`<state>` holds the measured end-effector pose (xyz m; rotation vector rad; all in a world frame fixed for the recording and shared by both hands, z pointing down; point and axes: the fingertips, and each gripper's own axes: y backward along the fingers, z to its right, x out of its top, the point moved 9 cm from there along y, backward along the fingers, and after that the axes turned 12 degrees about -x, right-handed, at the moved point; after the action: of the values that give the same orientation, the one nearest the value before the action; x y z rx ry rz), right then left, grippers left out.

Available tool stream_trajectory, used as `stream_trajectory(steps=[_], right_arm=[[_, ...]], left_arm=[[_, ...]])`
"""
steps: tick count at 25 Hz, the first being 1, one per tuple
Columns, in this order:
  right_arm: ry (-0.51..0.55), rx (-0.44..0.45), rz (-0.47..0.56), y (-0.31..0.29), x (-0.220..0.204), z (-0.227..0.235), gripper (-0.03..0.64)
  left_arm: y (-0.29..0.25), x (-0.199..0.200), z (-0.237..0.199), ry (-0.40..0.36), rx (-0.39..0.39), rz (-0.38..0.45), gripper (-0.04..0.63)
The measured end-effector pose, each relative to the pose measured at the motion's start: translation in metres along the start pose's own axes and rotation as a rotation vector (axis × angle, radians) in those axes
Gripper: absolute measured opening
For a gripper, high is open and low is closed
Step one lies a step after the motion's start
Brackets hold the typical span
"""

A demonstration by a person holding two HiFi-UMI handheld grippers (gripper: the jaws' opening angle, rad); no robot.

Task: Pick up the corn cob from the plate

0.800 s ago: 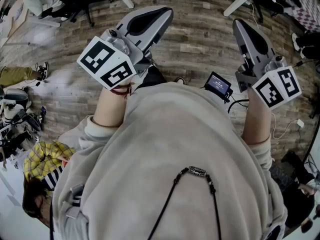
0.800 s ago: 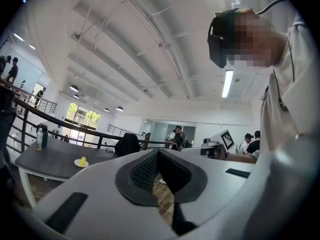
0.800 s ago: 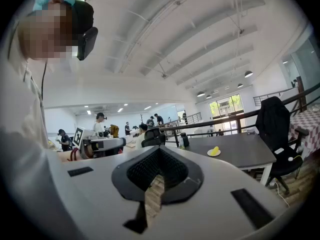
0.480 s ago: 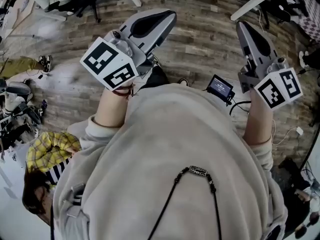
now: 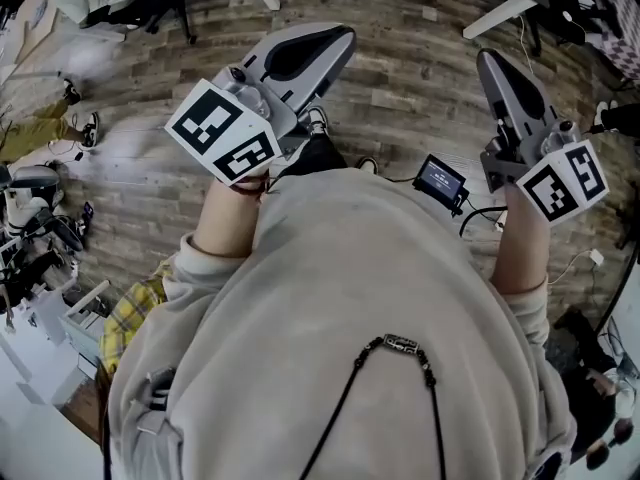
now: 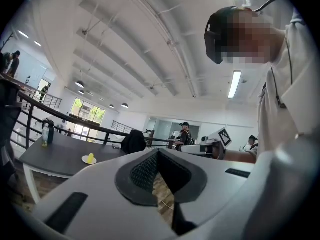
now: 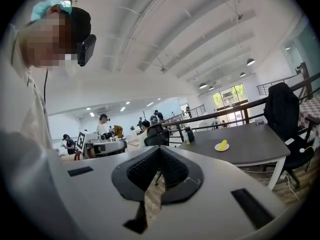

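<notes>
A yellow corn cob point(image 7: 223, 144) lies on a small white plate point(image 7: 222, 148) on a dark table point(image 7: 245, 151), far off to the right in the right gripper view. In the left gripper view the same corn cob point(image 6: 90, 158) and plate point(image 6: 88, 161) sit far off at the left. My left gripper point(image 5: 345, 36) and right gripper point(image 5: 487, 58) are held up in front of my chest over the wooden floor. Both are shut with nothing in them; the left gripper's point(image 6: 158, 152) and the right gripper's point(image 7: 159, 149) tips meet.
A bottle point(image 6: 46, 134) stands on the table. A black chair with a jacket point(image 7: 282, 109) is at the table's right end. Other people work in the background point(image 6: 184, 132). On the floor lie a small screen device point(image 5: 440, 178), cables and clutter point(image 5: 35, 228).
Both grippers stay raised and shut, shifting only slightly right in the head view. The clutter at the left edge has slid as the head turned.
</notes>
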<state>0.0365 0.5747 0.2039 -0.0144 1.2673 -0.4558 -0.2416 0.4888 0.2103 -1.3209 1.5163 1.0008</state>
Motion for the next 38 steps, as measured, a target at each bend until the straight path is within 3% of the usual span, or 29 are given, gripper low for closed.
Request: stream_trajectory(steps=[8, 15, 20, 27, 31, 38], right_arm=[[-0.002, -0.05, 0.019, -0.068, 0.024, -0.004, 0.014], [-0.027, -0.138, 0.047, -0.121, 0.047, -0.012, 0.014], [-0.011, -0.169, 0.021, -0.145, 0.052, -0.018, 0.014], [0.003, -0.113, -0.03, -0.185, 0.059, -0.026, 0.014], [0.034, -0.039, -0.033, -0.218, 0.071, -0.028, 0.014], [0.02, 0.079, 0.028, -0.266, 0.096, -0.021, 0.014]], left_arm=[[-0.002, 0.027, -0.088, -0.012, -0.071, 0.009, 0.005], [-0.002, 0.044, -0.155, -0.046, -0.199, -0.023, 0.005], [0.008, 0.037, -0.181, -0.01, -0.24, -0.037, 0.005], [0.04, 0.032, -0.204, 0.022, -0.157, -0.008, 0.005], [0.055, 0.039, -0.209, -0.004, -0.1, 0.012, 0.005], [0.069, 0.062, -0.215, -0.03, -0.02, 0.056, 0.005]])
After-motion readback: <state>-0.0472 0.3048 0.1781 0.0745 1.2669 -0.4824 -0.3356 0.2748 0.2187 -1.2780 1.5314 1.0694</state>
